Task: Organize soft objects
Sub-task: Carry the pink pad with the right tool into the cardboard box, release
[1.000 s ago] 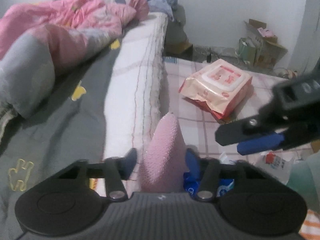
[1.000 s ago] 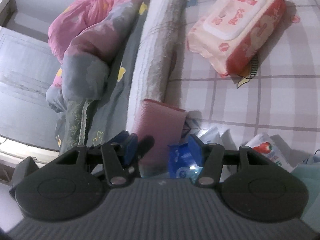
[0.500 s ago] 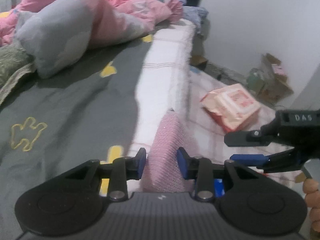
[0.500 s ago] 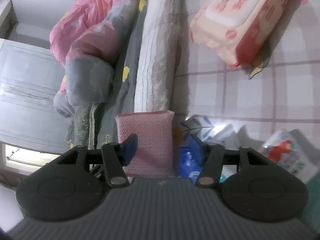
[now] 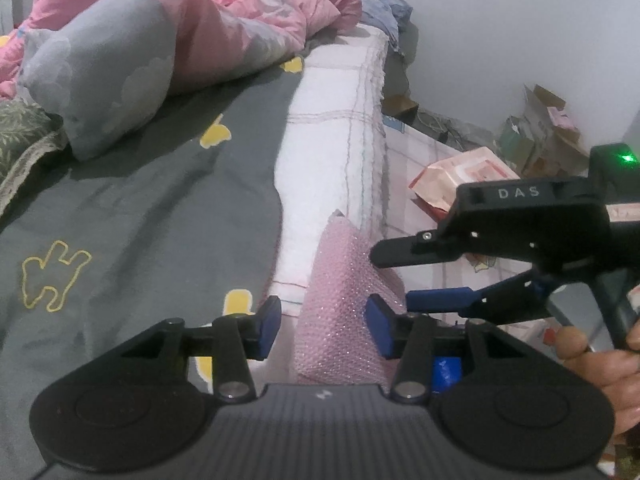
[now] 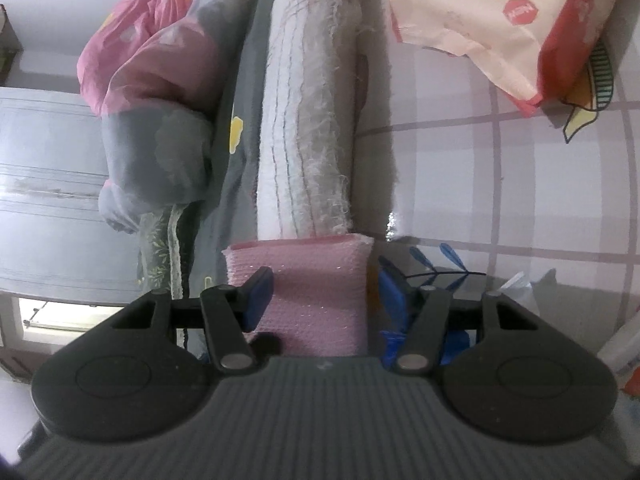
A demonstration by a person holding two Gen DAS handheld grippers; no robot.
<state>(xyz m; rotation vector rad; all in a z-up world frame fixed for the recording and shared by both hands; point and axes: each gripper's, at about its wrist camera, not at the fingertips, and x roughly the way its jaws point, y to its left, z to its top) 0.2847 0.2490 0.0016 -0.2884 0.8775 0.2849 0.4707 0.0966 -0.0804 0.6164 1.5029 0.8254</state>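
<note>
The right gripper fills the 6 o'clock half of the right wrist view, its blue pads standing apart on either side of a pink textured cloth, the left pad overlapping its edge and the right pad clear of it. A rolled white mattress edge runs to 12 o'clock, with the pink and grey quilt at 10 o'clock. A wet-wipes pack lies on the checked floor mat at 1 o'clock.
</note>
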